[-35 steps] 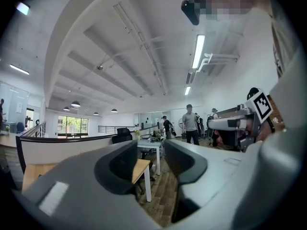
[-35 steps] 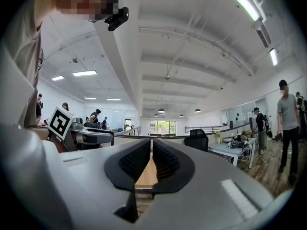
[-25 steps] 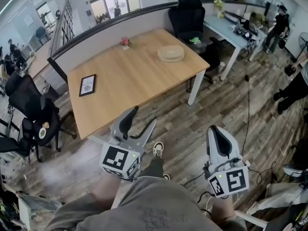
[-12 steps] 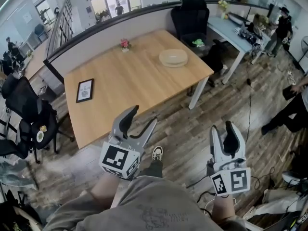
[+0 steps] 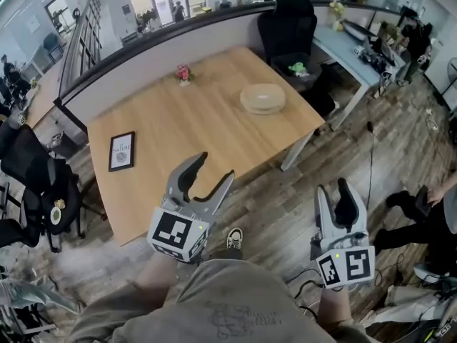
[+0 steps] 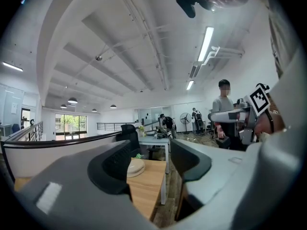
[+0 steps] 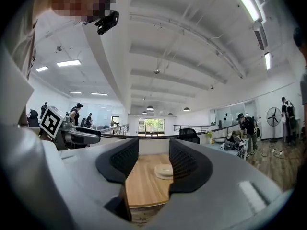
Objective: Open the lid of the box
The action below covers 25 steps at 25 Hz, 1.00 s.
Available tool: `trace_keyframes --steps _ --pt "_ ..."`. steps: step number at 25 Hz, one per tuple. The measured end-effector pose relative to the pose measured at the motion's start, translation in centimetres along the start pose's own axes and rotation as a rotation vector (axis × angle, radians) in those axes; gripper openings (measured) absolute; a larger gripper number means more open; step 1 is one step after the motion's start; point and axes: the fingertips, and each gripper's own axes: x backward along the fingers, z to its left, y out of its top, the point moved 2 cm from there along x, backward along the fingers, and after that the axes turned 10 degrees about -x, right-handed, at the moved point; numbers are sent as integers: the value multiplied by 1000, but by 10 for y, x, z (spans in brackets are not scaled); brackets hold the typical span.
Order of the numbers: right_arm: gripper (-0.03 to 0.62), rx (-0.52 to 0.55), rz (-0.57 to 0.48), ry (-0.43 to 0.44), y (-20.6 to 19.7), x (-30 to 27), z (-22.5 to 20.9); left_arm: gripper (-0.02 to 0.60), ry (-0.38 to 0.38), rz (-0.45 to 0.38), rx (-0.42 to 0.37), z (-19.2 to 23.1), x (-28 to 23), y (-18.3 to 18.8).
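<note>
setup: i stand on the plank floor (image 5: 285, 184) at the near side of the table (image 5: 200, 120).

left gripper (image 5: 214, 168) (image 6: 151, 150): held level, pointing at the table, tips near its near edge. fingers released and spread wide, nothing between the pads. in the left gripper view the gap shows only a corner of the table top, with the box (image 6: 135, 166) far off, partly behind the left finger.

right gripper (image 5: 333, 189) (image 7: 153, 163): also level, over the floor, off the table's right end. the jaws have just been opening and now stand apart. fingers released, nothing gripped, nothing between them. in the right gripper view the gap frames the table top, and the box (image 7: 164, 171) sits on it well beyond the tips.

box (image 5: 262, 98): round, pale, low, lid on. it is on the far right part of the table, near the right edge. it is well apart from both grippers and neither touches it.

other items on the table: a dark frame (image 5: 121, 151) lies flat at the left side. a small flower pot (image 5: 184, 73) stands at the far edge. both are well apart from the box.

surroundings: a black chair (image 5: 289, 27) stands behind the table's far right corner. my shoe (image 5: 234, 239) shows on the floor between the two grippers.
</note>
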Motion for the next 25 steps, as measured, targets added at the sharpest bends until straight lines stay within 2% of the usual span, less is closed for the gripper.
trace_keyframes --steps 5,11,19,25 --pt "181 13 -10 -8 7 -49 1 256 -14 -1 -6 39 -29 -11" --pt "181 13 15 8 -4 -86 -4 256 -15 2 -2 64 -55 -23" --pt "181 -8 51 53 -15 -132 -50 256 -7 12 14 64 -109 -34" --pt "181 -23 102 114 -22 -190 -95 256 20 63 -3 71 -166 -40"
